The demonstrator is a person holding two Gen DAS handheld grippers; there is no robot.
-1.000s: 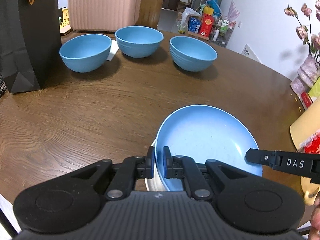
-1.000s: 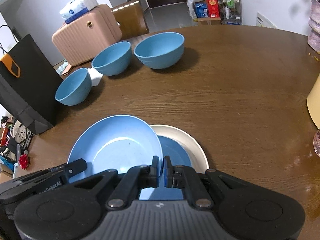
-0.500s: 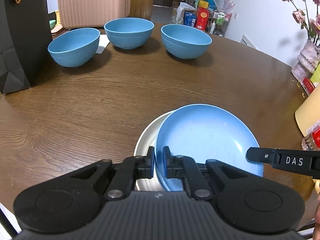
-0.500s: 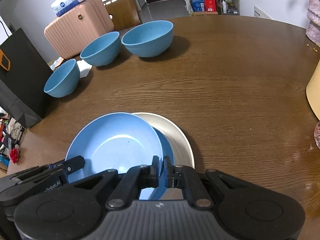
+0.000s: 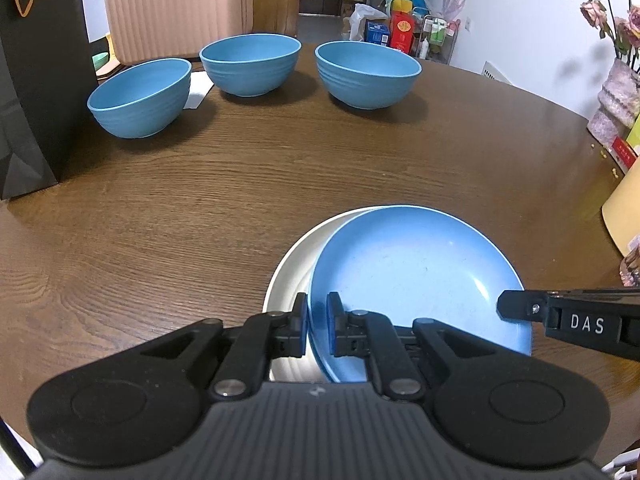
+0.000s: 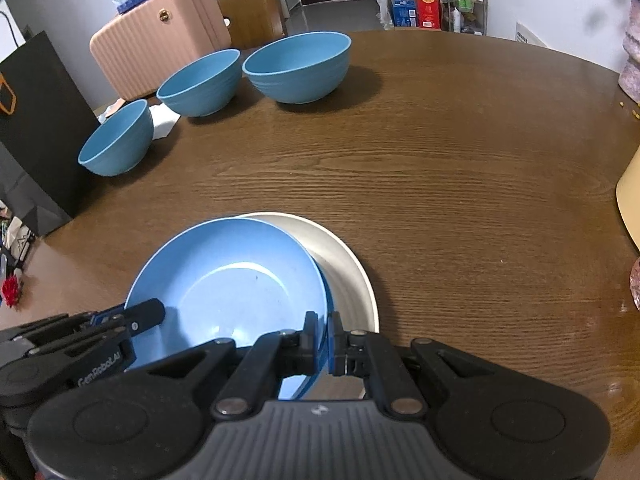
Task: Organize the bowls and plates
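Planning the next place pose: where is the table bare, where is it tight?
Bare: the broad wooden table between the three blue bowls and the plate stack, and right of the stack. Tight: around the bowls by the black bag, and the vase edge.

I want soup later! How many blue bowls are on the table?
3 round blue bowls in a row at the far side: left bowl by the black bag, middle bowl, right bowl. None looks hidden.
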